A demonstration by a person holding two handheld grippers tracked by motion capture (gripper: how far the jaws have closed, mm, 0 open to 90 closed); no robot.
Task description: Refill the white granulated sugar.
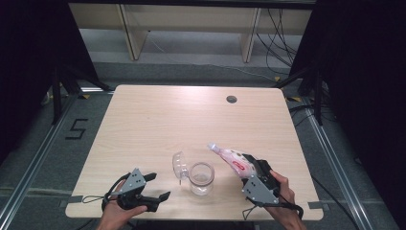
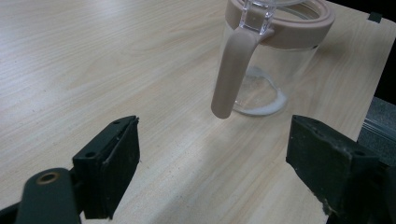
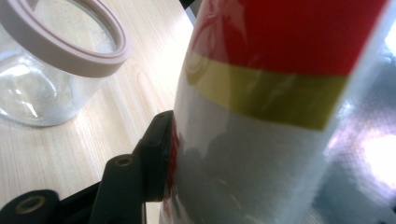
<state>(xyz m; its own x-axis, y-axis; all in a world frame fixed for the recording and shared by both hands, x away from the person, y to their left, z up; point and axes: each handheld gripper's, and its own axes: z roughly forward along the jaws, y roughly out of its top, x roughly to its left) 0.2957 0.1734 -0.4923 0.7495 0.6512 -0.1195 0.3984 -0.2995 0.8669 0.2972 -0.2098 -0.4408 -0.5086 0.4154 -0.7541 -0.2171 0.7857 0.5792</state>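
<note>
We see a light wooden table from above, with a person's hands coming in from the near edge, each holding a gripper. The right gripper has its jaws clamped on a clear plastic bag printed in red, yellow and white; the bag juts up and away toward the left, its sealed tip raised above the table. Just to its left stands a clear glass jar with a pinkish rim, its hinged lid flipped open and standing upright at the jar's left side. The left gripper rests low near the table's near-left edge, jaws wide apart and holding nothing, pointed at the jar. We judge the bag is being carried to the jar; next it must be tipped over the open mouth, perhaps with the left gripper steadying the jar.
</note>
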